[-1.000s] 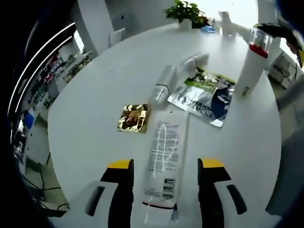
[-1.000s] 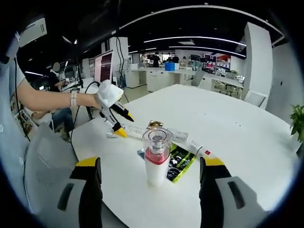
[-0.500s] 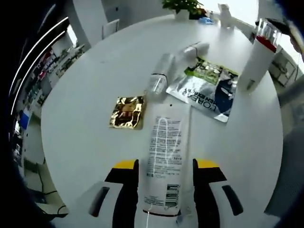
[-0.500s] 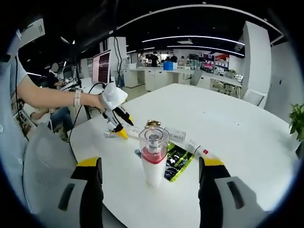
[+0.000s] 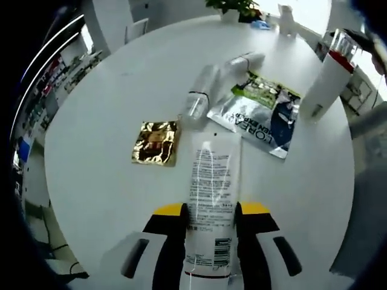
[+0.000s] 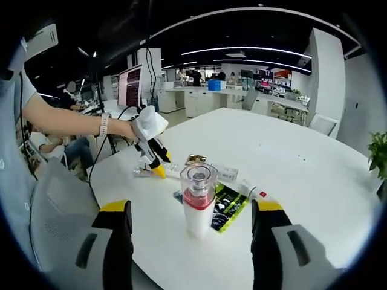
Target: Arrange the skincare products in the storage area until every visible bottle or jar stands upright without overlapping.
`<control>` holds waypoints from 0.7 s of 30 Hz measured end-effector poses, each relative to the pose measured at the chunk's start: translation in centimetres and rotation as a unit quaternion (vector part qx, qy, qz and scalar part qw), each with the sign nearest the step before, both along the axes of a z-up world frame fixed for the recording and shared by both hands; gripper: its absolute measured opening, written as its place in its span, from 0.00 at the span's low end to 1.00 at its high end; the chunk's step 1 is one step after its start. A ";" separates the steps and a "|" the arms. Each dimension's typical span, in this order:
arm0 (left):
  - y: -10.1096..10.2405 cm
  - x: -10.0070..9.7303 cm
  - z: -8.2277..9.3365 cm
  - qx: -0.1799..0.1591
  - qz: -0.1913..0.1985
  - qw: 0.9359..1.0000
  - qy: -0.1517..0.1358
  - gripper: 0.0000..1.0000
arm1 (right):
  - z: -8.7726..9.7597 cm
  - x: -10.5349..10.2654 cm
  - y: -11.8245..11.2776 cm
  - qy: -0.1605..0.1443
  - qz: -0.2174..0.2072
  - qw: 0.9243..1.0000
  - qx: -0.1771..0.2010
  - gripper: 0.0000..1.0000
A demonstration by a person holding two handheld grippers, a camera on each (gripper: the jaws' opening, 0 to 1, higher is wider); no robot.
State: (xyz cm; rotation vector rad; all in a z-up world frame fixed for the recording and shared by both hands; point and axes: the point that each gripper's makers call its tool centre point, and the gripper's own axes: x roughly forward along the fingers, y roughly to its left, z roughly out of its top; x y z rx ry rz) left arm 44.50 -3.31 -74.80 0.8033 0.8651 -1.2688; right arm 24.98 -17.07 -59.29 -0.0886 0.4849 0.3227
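My left gripper point(image 5: 208, 220) pinches the flat-lying white tube point(image 5: 210, 205) near the table's point(image 5: 97, 169) edge, right gripper point(image 6: 187, 220) wide and empty, so next I tip the tube upright.

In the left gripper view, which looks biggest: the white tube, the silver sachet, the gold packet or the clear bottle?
1. White tube, though it is nearest the camera.
2. Silver sachet.
3. Gold packet and clear bottle look about alike; I would not rank them.

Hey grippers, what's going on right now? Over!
Left gripper shut on lying white tube. Right gripper open, short of upright red-banded bottle. Sachets and clear bottle lie beyond the tube.
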 end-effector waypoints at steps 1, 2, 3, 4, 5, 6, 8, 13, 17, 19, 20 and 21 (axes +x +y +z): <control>0.0 0.0 0.0 0.001 -0.006 1.000 -0.004 0.28 | 0.0 0.0 0.0 0.000 0.000 1.000 0.002 0.81; -0.1 0.0 0.0 0.001 -0.005 1.000 -0.005 0.28 | 0.1 0.0 0.0 -0.001 -0.001 1.000 0.003 0.81; -0.1 0.0 0.0 0.001 -0.004 1.000 -0.005 0.28 | 0.2 0.0 0.1 -0.003 -0.001 1.000 0.003 0.81; -0.1 0.0 0.0 0.001 -0.004 1.000 -0.006 0.27 | 0.2 0.0 0.1 -0.004 -0.001 1.000 0.002 0.80; -0.1 0.1 0.0 0.001 -0.002 1.000 -0.007 0.26 | 0.3 0.0 0.1 -0.005 -0.001 1.000 0.002 0.80; -0.1 0.1 0.0 0.000 0.003 1.000 -0.006 0.26 | 0.3 0.0 0.2 -0.006 -0.001 1.000 0.002 0.81; -0.1 -0.1 0.1 -0.005 -0.008 1.000 -0.011 0.25 | 0.4 -0.1 0.3 -0.007 -0.002 1.000 0.003 0.80; -0.1 -0.1 0.3 -0.017 -0.001 1.000 -0.024 0.21 | 0.3 -0.5 0.5 -0.008 -0.006 1.000 0.001 0.80; -0.3 -0.5 0.7 -0.036 0.009 0.999 -0.030 0.19 | -0.4 -1.2 1.0 0.007 -0.003 1.000 0.010 0.82; -0.6 -0.9 1.2 -0.059 0.024 0.998 -0.016 0.18 | -0.5 -1.4 1.0 0.008 -0.008 1.000 0.012 0.83; -0.6 -1.0 1.5 -0.067 0.028 0.997 -0.014 0.18 | -0.6 -1.6 1.0 0.009 -0.008 1.000 0.012 0.83; -0.6 -1.1 1.7 -0.069 0.029 0.997 -0.018 0.17 | -0.6 -1.6 1.0 0.012 -0.010 1.000 0.015 0.83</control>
